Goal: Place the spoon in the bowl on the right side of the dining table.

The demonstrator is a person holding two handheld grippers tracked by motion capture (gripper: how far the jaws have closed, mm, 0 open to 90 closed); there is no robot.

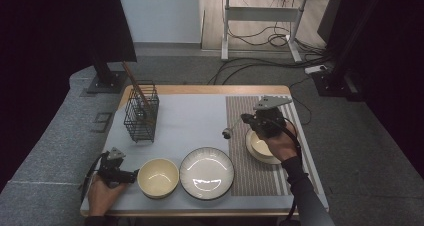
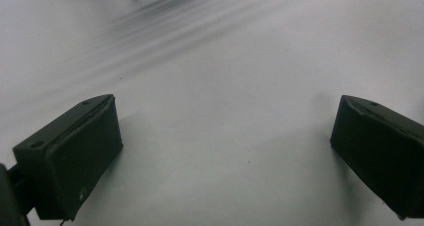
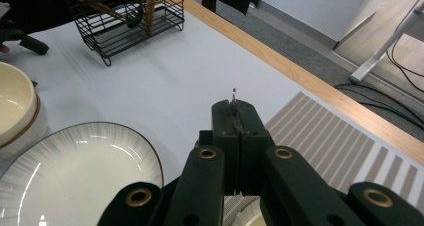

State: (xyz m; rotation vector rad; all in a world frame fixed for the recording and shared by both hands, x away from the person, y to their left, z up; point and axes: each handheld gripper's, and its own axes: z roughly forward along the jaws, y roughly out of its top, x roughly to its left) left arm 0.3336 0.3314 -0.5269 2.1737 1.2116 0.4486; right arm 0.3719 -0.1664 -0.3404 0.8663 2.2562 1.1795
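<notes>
Right gripper [image 1: 243,120] clamped on a thin metal utensil [image 1: 230,130] above the striped mat [image 1: 250,171] – left gripper [image 1: 131,176] jaws apart beside cream bowl [image 1: 158,177]; wire rack [image 1: 141,111] well behind

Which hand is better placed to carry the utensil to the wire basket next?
Right. The right gripper is shut on the utensil, lifted above the table. The left gripper is open and empty beside the cream bowl, so it would first need a handover.

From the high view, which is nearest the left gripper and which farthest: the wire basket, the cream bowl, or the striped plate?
From the left gripper:
1. Cream bowl, just beside it at the front.
2. Striped plate, beyond the bowl.
3. Wire basket, toward the table's back.
</notes>
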